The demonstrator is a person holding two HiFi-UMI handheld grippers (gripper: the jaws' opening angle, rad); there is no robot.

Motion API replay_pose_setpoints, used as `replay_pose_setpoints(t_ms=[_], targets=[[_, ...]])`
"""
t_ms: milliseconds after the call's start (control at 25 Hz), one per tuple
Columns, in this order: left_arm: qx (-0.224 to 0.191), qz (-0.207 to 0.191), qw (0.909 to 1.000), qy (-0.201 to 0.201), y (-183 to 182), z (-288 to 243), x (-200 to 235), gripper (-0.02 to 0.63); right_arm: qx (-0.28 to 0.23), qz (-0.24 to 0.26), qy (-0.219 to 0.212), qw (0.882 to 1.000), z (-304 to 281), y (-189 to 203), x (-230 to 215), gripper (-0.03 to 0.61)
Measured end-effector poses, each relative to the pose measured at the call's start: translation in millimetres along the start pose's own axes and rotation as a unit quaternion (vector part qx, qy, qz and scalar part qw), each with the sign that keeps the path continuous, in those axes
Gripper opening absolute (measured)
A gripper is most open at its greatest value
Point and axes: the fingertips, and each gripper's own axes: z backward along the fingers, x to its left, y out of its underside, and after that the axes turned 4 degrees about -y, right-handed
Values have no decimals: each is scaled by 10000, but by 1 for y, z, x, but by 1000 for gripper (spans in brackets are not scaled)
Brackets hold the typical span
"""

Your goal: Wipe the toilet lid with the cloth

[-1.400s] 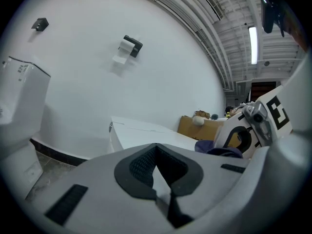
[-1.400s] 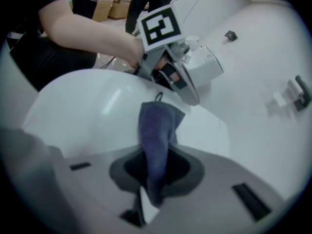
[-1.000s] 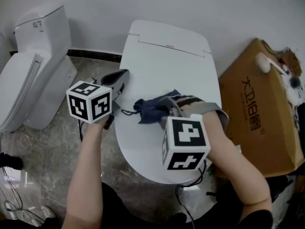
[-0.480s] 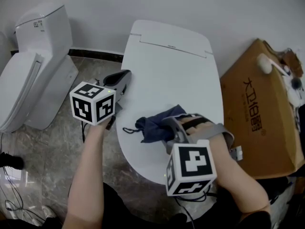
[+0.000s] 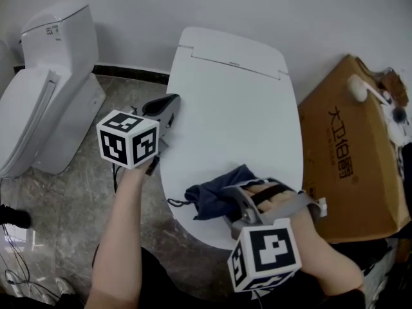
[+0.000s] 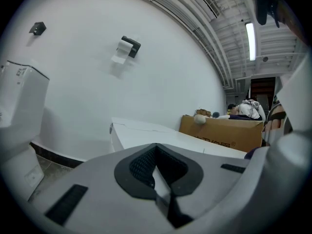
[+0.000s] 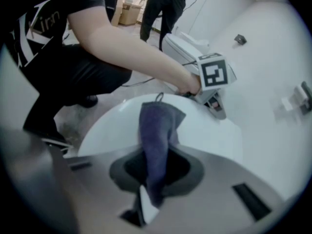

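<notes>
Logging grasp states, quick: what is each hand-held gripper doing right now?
Left hand-held gripper: shut, empty.
Right hand-held gripper: shut on the cloth.

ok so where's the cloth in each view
Head view: cloth lower centre, on the toilet lid's near end, held by the right gripper.
Left gripper view: not clearly in it.
Right gripper view: cloth centre, clamped between the jaws, trailing over the lid.
Shared landmark: the toilet lid, in all three.

Head view overhead; gripper views low; shared: toilet lid.
</notes>
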Motion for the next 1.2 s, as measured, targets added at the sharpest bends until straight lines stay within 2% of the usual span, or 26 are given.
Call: replay_pose_setpoints(t_ms=[160,280,440,640,840,1200], targets=[[-43,54,10000,4,-1,0,0,12,-94,-45,-19,9999,2,0,-2,66],[-96,92,9999,14,-2,0,0,12,-243,-269,218,9991,7,4,-23,66],[-136,146,9998,14,-4,1,1,12,-365,-536,622,9960,4,11,-73,66],[-168,173,9997,-45,-7,2,4,12,-337,-383,1210,9913,-10,11,-133,66],[-158,223,9996,-59,-7,4,3,12,-301,-218,1446,9888,-29,4,-175,66],[-285,302,9989,-216,-21,20,13,12,-67,-535,2220,9736,-62,15,-308,66]])
